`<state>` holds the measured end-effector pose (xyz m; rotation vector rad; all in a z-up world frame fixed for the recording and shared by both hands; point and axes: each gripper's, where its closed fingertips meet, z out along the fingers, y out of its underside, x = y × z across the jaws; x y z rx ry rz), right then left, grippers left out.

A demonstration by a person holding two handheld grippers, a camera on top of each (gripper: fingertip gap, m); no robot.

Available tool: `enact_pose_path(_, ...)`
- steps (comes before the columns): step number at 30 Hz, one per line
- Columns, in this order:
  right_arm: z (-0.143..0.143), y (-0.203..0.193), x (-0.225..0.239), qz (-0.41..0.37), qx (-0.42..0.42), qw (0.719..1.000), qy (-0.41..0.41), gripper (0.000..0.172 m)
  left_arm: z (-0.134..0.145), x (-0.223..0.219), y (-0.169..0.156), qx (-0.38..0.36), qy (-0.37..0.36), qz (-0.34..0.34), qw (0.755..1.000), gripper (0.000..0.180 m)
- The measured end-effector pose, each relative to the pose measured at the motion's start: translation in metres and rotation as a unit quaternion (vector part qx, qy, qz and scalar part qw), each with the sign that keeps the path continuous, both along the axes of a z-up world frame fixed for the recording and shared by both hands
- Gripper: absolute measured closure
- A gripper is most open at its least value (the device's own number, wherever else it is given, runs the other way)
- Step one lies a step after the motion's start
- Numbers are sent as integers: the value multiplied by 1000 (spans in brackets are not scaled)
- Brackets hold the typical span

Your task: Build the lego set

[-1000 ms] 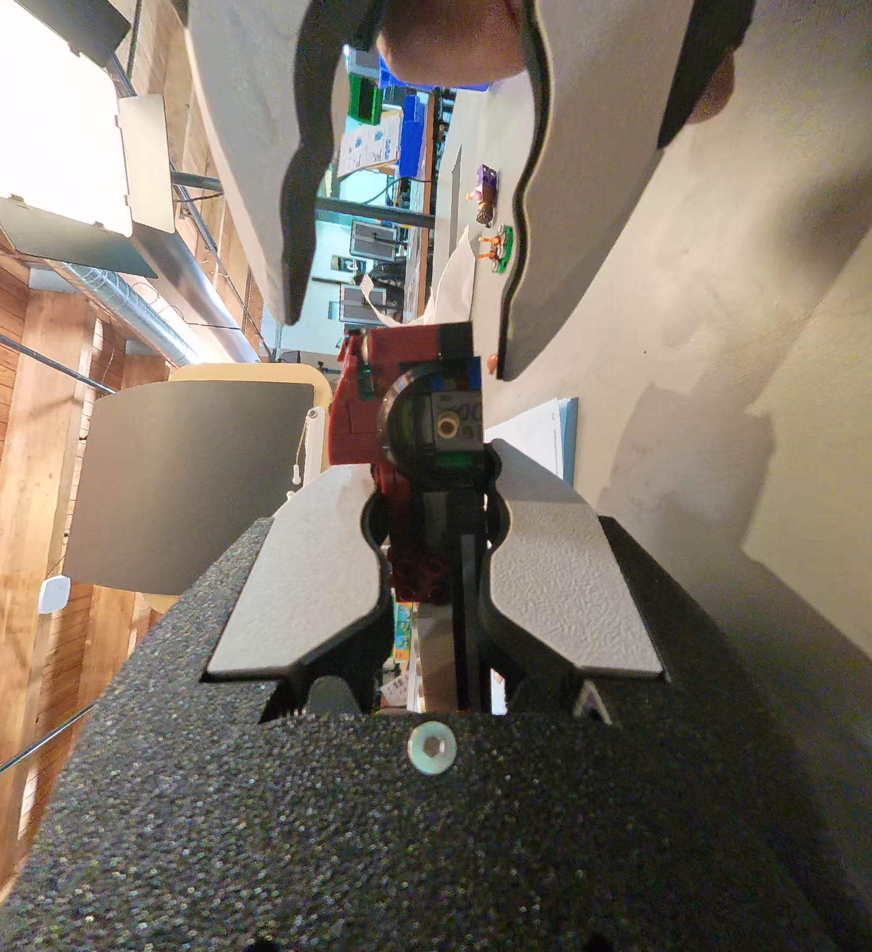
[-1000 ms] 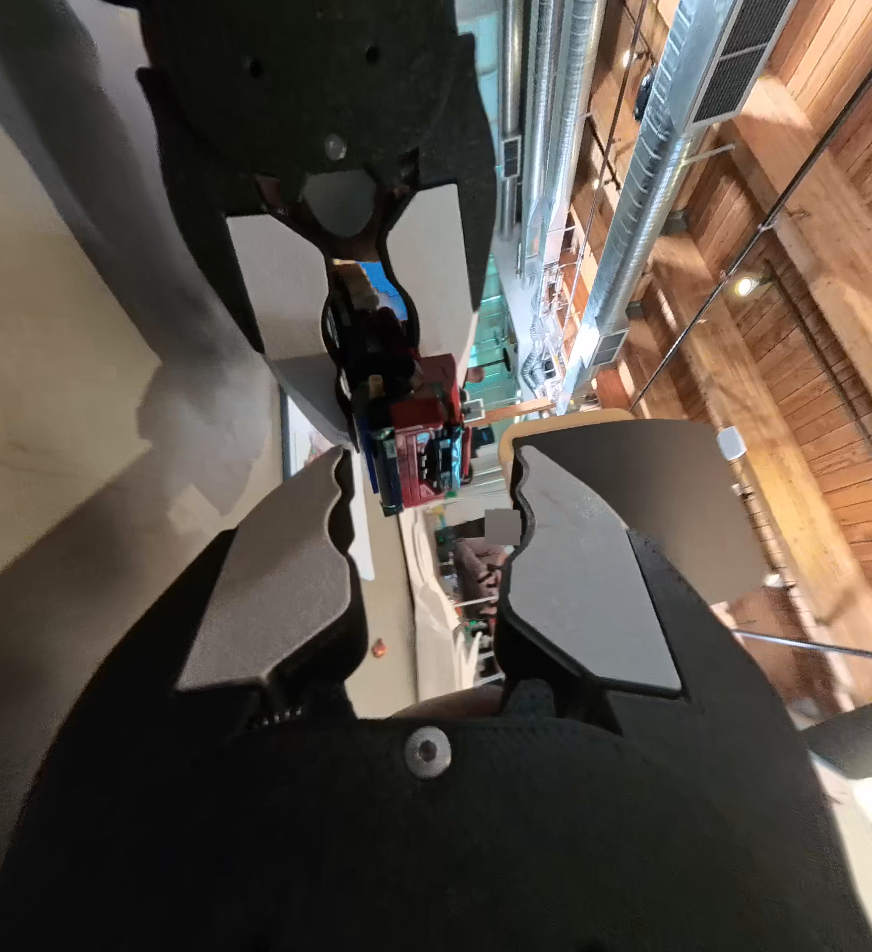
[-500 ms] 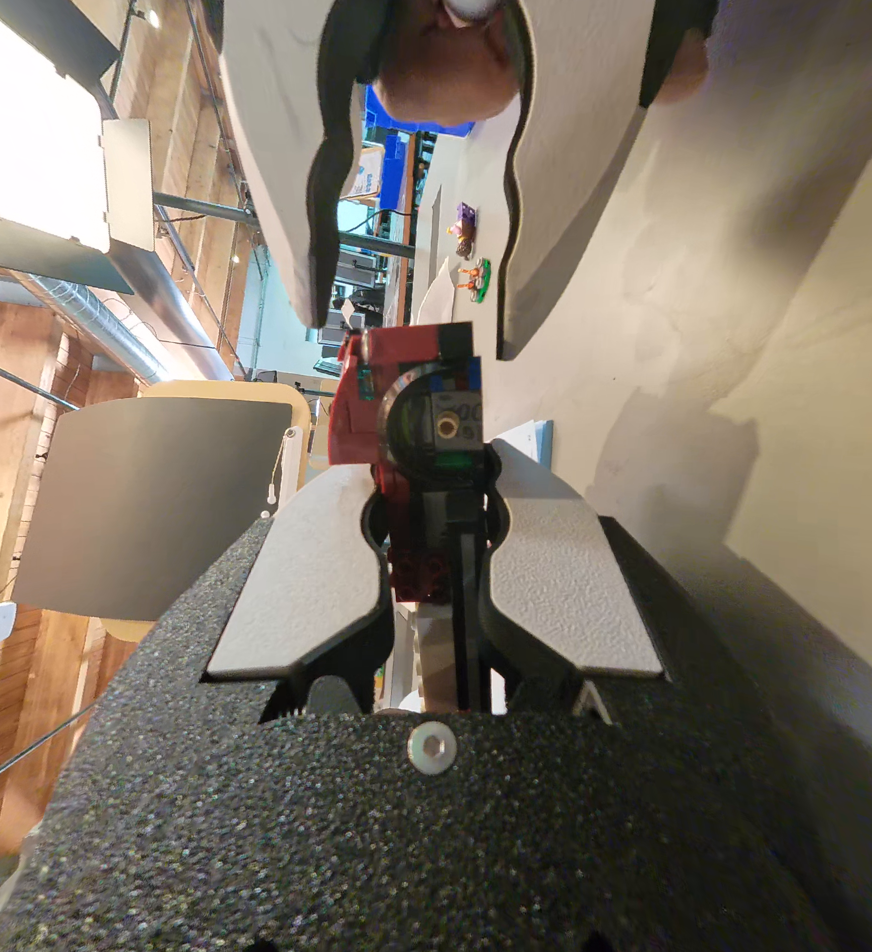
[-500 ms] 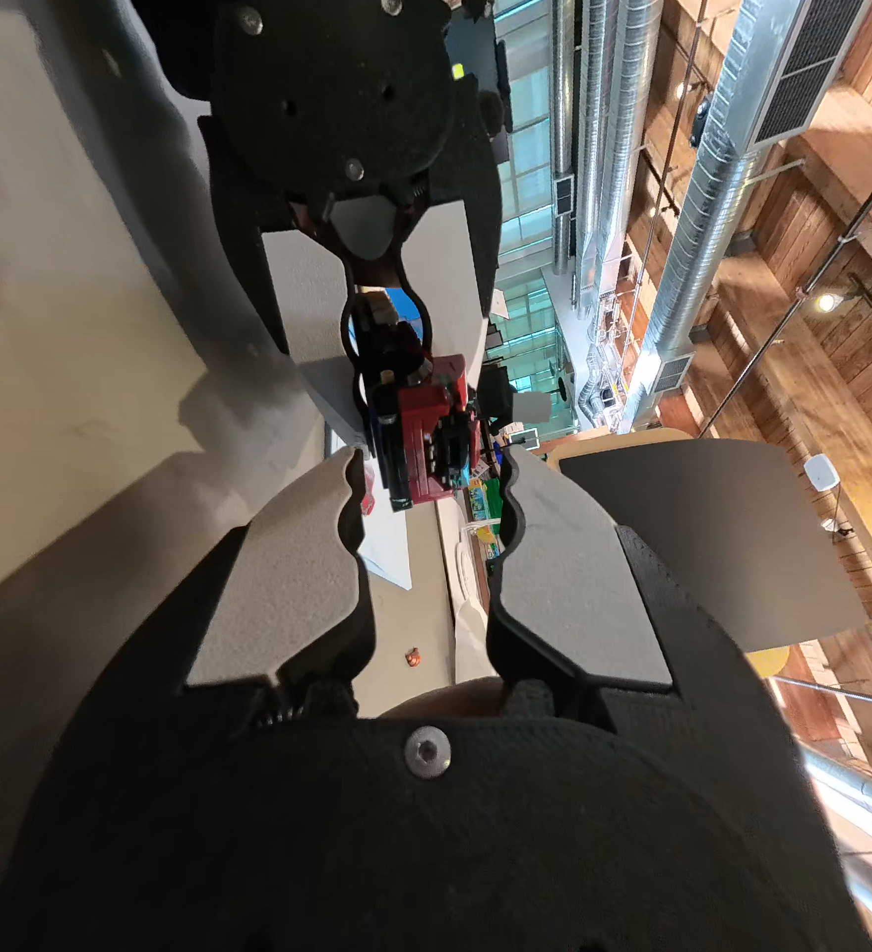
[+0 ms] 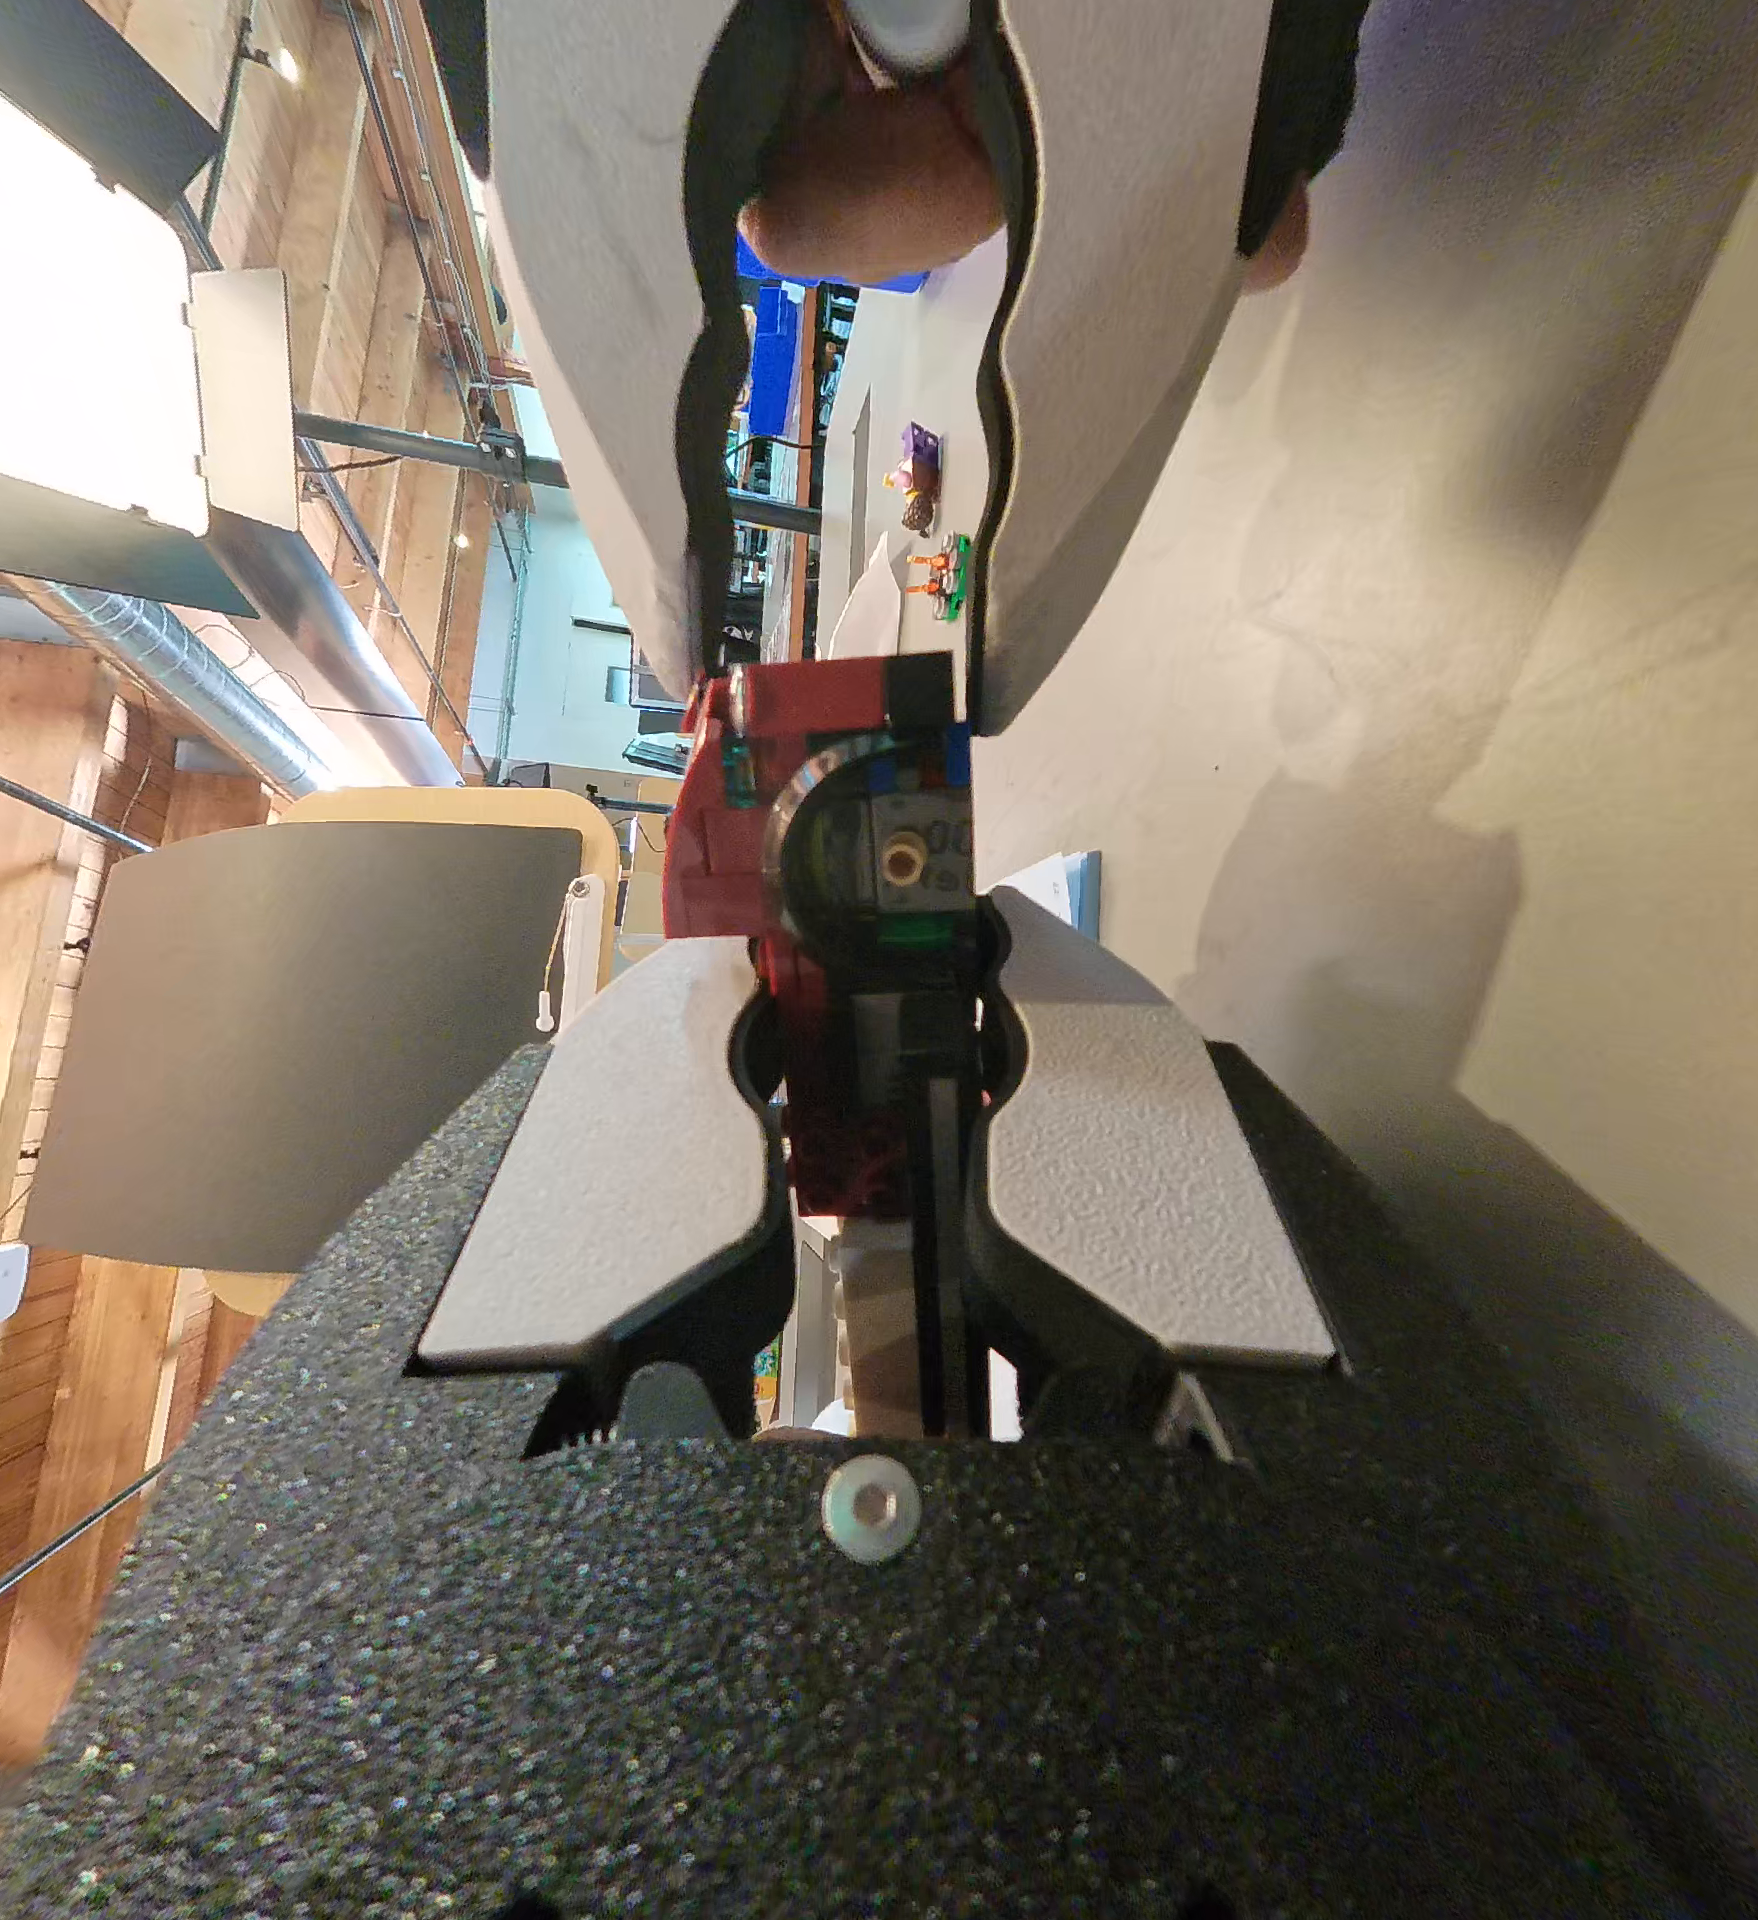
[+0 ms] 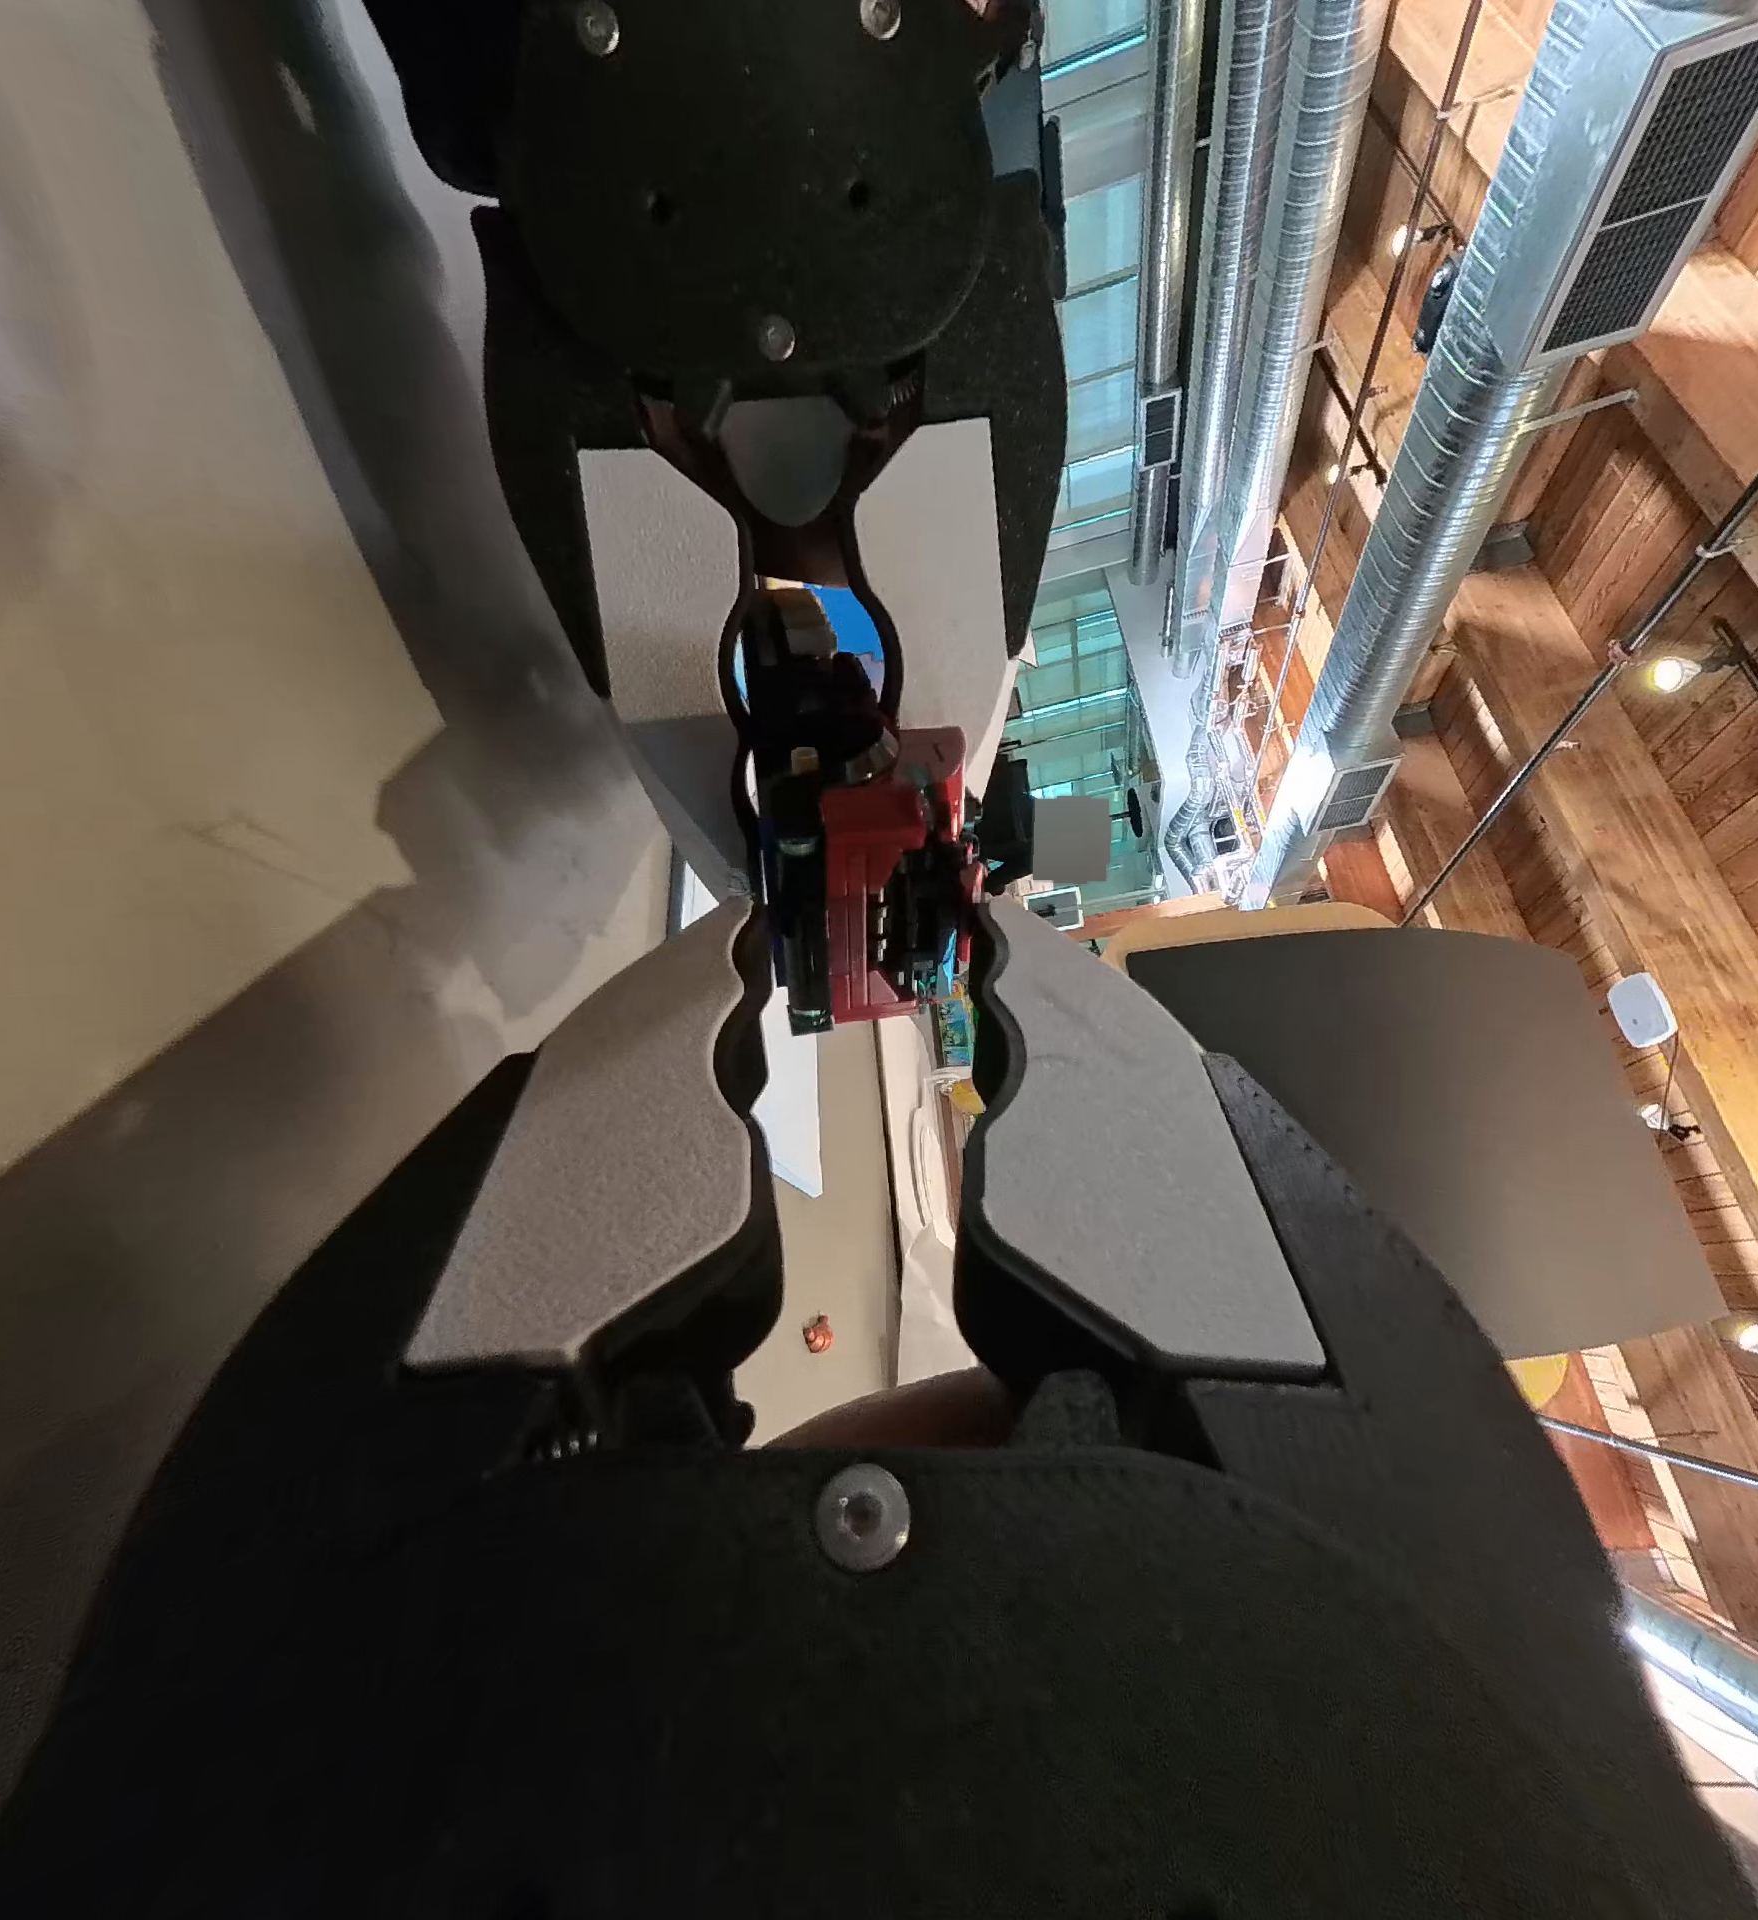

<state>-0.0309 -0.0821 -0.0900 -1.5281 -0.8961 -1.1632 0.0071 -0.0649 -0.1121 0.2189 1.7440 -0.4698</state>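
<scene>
While both face tip to tip | left tool (image 5: pixel 870 935) clamps red brick model (image 5: pixel 802 790) | right tool (image 6: pixel 864 914) pinches it

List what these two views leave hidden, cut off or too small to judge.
- Toy model: rear hidden by the left tool, left view.
- Hand: cut by the top edge.
- Small toys on the table: too small.
- Background patch: blurred, right view.
</scene>
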Motion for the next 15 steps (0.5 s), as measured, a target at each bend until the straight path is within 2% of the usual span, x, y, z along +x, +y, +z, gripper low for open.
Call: enact_pose_path(15,-2,1,-1,-3,-11,1000,-19,136,0,1,0,6,-4,-1,1000,146)
